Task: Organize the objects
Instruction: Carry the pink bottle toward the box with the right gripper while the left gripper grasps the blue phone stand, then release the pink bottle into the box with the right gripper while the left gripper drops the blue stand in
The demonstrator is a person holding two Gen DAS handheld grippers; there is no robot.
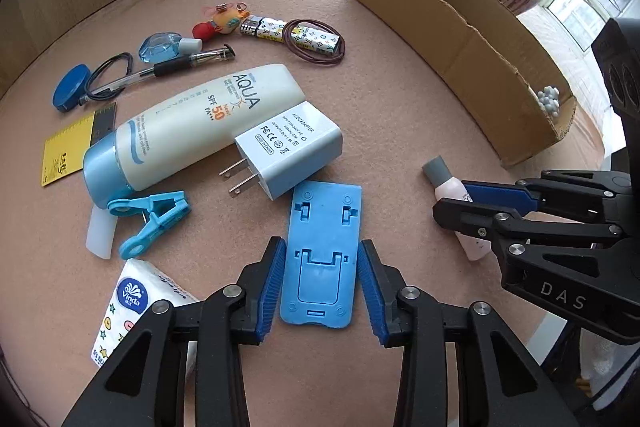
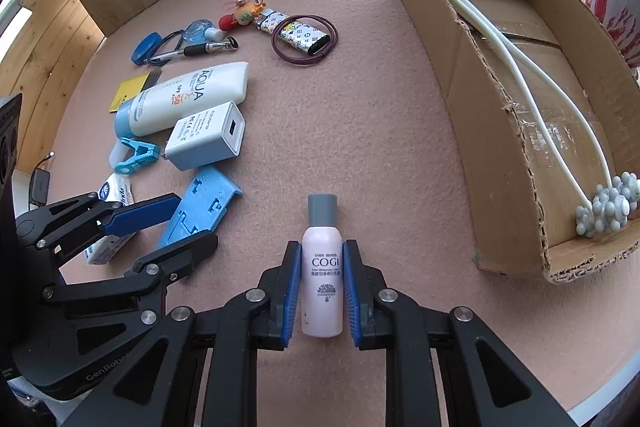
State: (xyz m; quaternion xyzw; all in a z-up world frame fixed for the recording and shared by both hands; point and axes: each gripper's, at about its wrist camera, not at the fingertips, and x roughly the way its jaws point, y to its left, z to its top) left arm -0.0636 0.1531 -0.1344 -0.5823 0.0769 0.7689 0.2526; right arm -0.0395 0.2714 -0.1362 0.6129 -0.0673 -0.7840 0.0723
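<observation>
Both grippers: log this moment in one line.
left gripper: around blue phone stand, pads not clearly pressing | right gripper: shut on pink bottle | cardboard box: holds white massager

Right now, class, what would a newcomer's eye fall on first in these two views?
Probably the two tools at the front: the left tool straddles a flat blue stand, and the right tool flanks a pink bottle. Then the long cardboard box on the right.

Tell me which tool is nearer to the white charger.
Left. The left tool straddles the blue phone stand, which lies right beside the white charger. The right tool is farther off, around the pink bottle.
</observation>
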